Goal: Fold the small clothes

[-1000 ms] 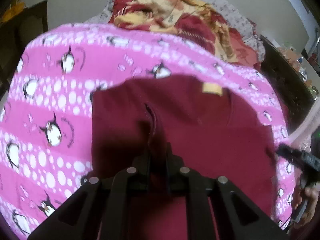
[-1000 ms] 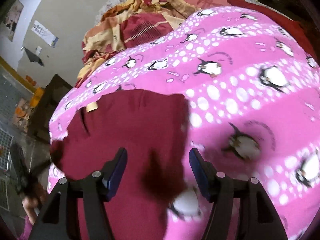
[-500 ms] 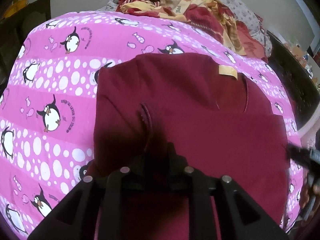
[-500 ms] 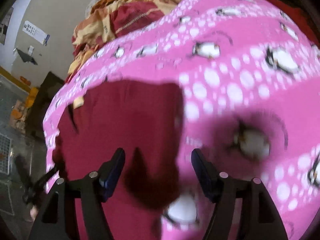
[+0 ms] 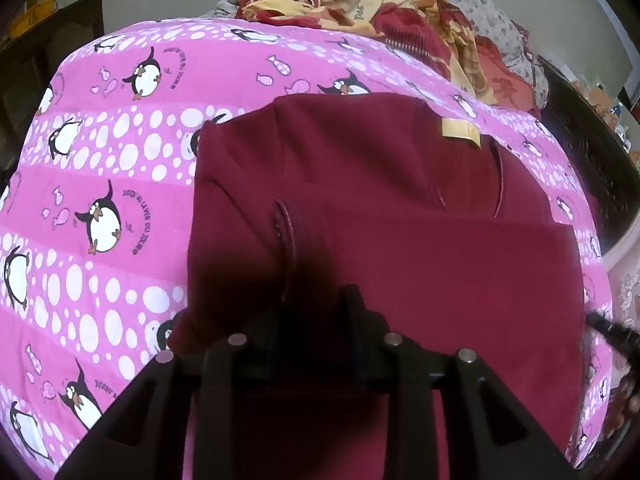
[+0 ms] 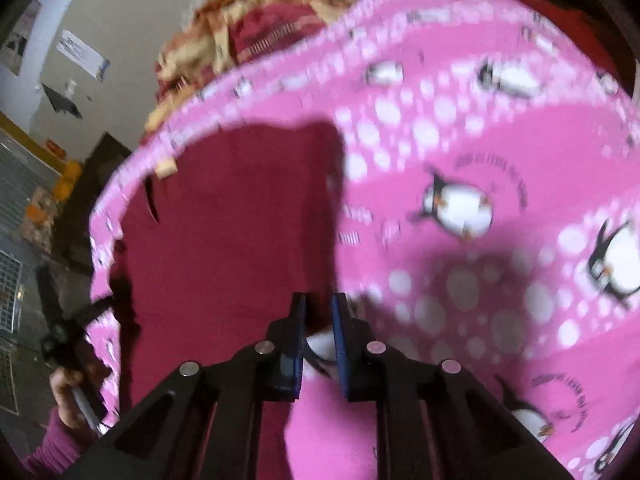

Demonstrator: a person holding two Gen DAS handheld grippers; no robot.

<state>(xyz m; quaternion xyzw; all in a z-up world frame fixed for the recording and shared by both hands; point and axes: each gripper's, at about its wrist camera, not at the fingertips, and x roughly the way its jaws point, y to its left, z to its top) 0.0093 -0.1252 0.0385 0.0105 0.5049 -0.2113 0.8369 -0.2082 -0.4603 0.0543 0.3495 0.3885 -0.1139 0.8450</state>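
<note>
Maroon knit shirt (image 5: 400, 248) folded once, centre frame – left gripper (image 5: 316, 300) opening, releasing; right gripper (image 6: 318, 312) closing on its edge – more folds left.

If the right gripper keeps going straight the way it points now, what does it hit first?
Most likely the near right edge of the maroon shirt, with the pink penguin sheet right beside it. The right gripper has its jaws closing at that border; blur makes depth uncertain.
</note>
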